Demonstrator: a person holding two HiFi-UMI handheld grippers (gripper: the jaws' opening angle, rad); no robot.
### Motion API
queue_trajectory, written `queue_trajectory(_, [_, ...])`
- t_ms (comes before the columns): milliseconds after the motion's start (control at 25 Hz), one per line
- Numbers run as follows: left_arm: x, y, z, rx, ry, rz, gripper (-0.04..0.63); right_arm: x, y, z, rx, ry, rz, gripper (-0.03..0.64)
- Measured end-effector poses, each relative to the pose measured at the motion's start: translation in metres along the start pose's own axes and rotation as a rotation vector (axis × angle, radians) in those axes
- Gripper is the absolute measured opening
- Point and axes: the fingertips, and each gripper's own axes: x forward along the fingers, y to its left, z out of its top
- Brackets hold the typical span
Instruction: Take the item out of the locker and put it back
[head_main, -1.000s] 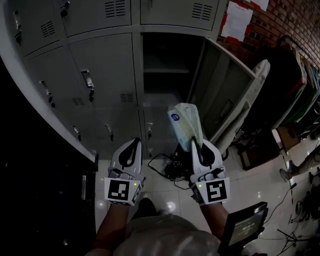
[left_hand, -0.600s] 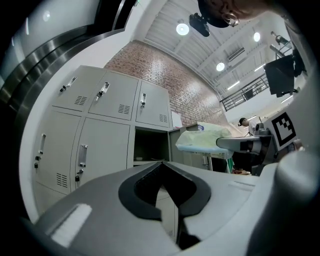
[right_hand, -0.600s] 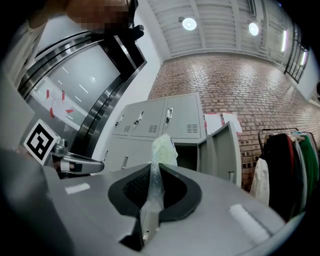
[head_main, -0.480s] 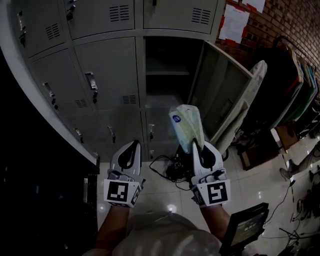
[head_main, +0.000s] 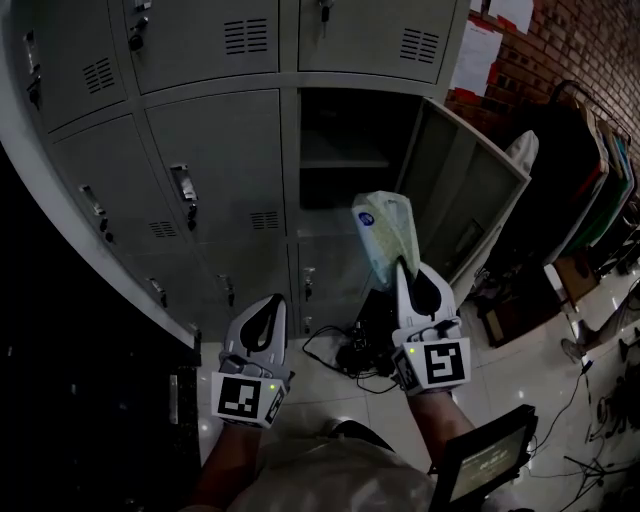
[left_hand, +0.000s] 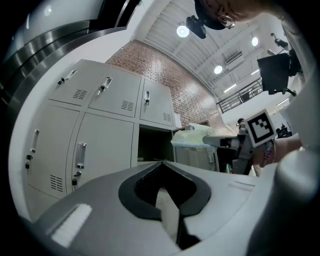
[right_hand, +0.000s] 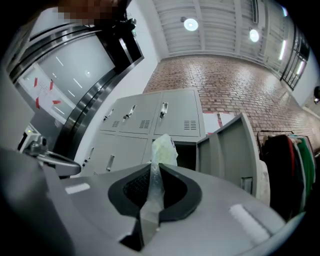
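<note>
My right gripper (head_main: 406, 272) is shut on the edge of a pale green and white plastic bag (head_main: 384, 228), which stands up from the jaws just below and in front of the open locker compartment (head_main: 345, 150). In the right gripper view the bag's film (right_hand: 151, 192) is pinched between the jaws, and the bag (right_hand: 164, 149) rises towards the dark compartment (right_hand: 186, 156). The locker door (head_main: 470, 195) swings out to the right. My left gripper (head_main: 268, 303) hangs lower at the left, shut and empty; its view shows the jaws (left_hand: 163, 163) meeting, with the bag (left_hand: 192, 140) off to the right.
Closed grey lockers with handles (head_main: 185, 195) fill the left and top. Cables (head_main: 350, 352) lie on the tiled floor below the lockers. A dark screen (head_main: 488, 460) is at the bottom right. Hanging clothes (head_main: 590, 150) and a brick wall stand on the right.
My right gripper has lifted the bag closer to the open compartment. The left gripper has dropped slightly. Both stay shut.
</note>
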Motion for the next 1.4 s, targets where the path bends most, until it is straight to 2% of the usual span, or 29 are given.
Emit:
queue_trajectory(160, [0.032,0.016,-0.009,0.006,-0.001,-0.002,0.003,0.053,-0.029,-0.002,0.009,-0.036,-0.022,0.012])
queue_trajectory(400, [0.098,0.041,-0.011,0.039,-0.022,0.019,0.003,0.137,-0.054,-0.032,-0.021,-0.014,0.020,0.012])
queue_trajectory(520, [0.124,0.047,-0.012,0.050,-0.022,0.021,0.003,0.180,-0.072,-0.040,-0.021,-0.004,0.011,0.011])
queue_trajectory(680, [0.143,0.052,-0.014,0.037,-0.005,0.012,0.003,0.219,-0.077,-0.062,-0.026,0.043,-0.005,0.011])
queue_trajectory(880, [0.159,0.065,-0.012,0.066,0.003,0.005,0.003,0.260,-0.073,-0.083,-0.045,0.095,-0.017,0.011])
queue_trajectory(1080, [0.162,0.086,-0.015,0.050,-0.003,0.022,0.003,0.295,-0.071,-0.114,-0.063,0.214,-0.021,0.009])
queue_trajectory(1200, [0.163,0.095,-0.015,0.038,-0.008,0.027,0.003,0.301,-0.066,-0.115,-0.091,0.212,0.003,0.059])
queue_trajectory(1320, [0.167,0.098,-0.015,0.022,-0.007,0.026,0.003,0.311,-0.067,-0.115,-0.066,0.212,0.011,0.070])
queue_trajectory(1360, [0.168,0.096,-0.015,0.021,-0.006,0.019,0.003,0.313,-0.069,-0.114,-0.059,0.207,0.004,0.108])
queue_trajectory(1400, [0.169,0.095,-0.015,0.020,-0.005,0.012,0.003,0.314,-0.071,-0.113,-0.050,0.199,0.000,0.175])
